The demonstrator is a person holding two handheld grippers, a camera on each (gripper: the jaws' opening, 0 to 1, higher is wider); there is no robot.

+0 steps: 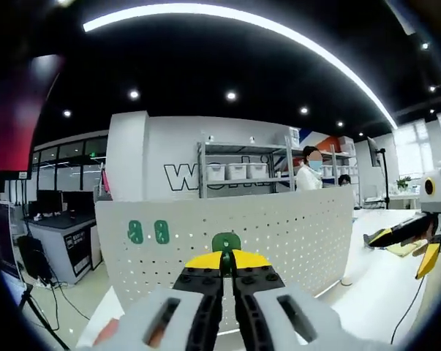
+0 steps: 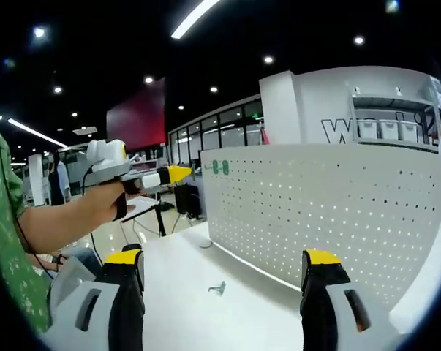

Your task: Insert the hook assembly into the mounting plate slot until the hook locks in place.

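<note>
In the left gripper view my left gripper point(image 1: 227, 260) is shut on a green hook point(image 1: 226, 241), held up in front of the white perforated mounting plate point(image 1: 293, 227). Two more green hooks point(image 1: 148, 232) hang near the plate's upper left. My right gripper point(image 1: 403, 251) comes in from the right, open, away from the plate. In the right gripper view my right gripper point(image 2: 223, 259) stands wide open over the white table point(image 2: 183, 307), with nothing between its jaws. A hand holds the left gripper point(image 2: 178, 174) near the plate's point(image 2: 330, 212) left edge, close to the hung hooks point(image 2: 220, 167).
A small grey metal clip point(image 2: 218, 288) lies on the table before the plate. A cable point(image 1: 410, 307) runs over the table at the right. Behind the plate are a shelf with white bins point(image 1: 238, 172), desks with monitors point(image 1: 55, 205) and a person point(image 1: 308, 175).
</note>
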